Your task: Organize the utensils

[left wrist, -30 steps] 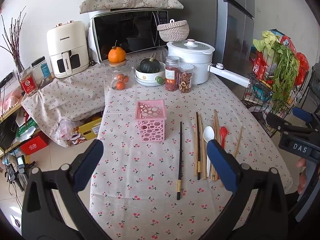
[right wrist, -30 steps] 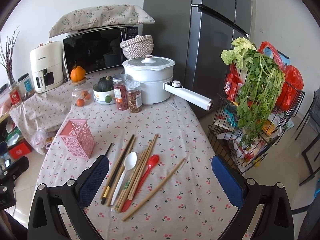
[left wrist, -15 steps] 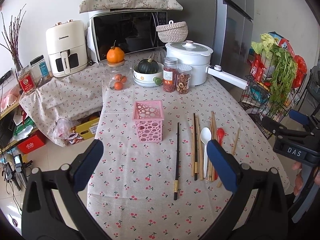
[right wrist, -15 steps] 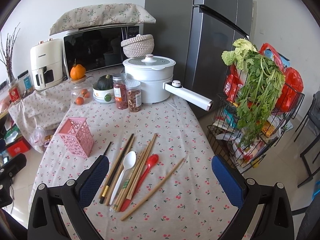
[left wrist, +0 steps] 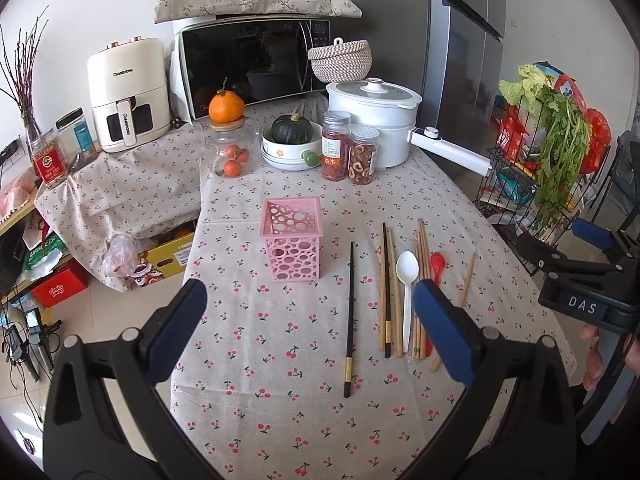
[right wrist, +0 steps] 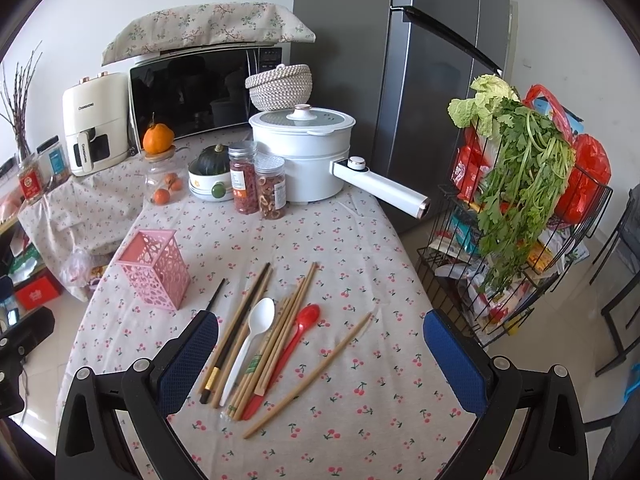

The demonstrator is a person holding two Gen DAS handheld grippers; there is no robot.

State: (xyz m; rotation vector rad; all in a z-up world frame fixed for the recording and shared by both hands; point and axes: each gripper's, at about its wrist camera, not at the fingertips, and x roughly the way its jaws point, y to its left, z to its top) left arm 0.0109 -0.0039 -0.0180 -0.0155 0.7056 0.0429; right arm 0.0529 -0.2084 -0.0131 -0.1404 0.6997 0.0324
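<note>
Pink perforated utensil holder (left wrist: 291, 240) upright on the cherry-print table (left wrist: 280, 360), empty as far as visible, well back from both grippers. Just right of it, a lone black chopstick (left wrist: 350, 320) flat on the cloth, apart from the rest. Further right, a loose cluster lying roughly parallel: second black chopstick (left wrist: 386, 292) among wooden chopsticks (left wrist: 420, 264), white plastic spoon (left wrist: 407, 280) in the middle, red plastic spoon (left wrist: 437, 262) beside it, partly hidden behind a blue pad in the left view. One single wooden chopstick (right wrist: 308, 376) angled off at the right edge of the group, touching none of the others.

Left gripper (left wrist: 310, 328) raised above the near table edge, jaws spread wide, nothing between them. Right gripper (right wrist: 320, 356) likewise spread wide and holding nothing, hovering over the handle ends of the cluster.

At the far end of the table: white electric pot (right wrist: 304, 156), two spice jars (right wrist: 258, 182), bowl with a green squash (right wrist: 210, 176), glass jar topped with an orange (right wrist: 160, 160). Wire rack of greens (right wrist: 520, 200) off to the right of the table.
</note>
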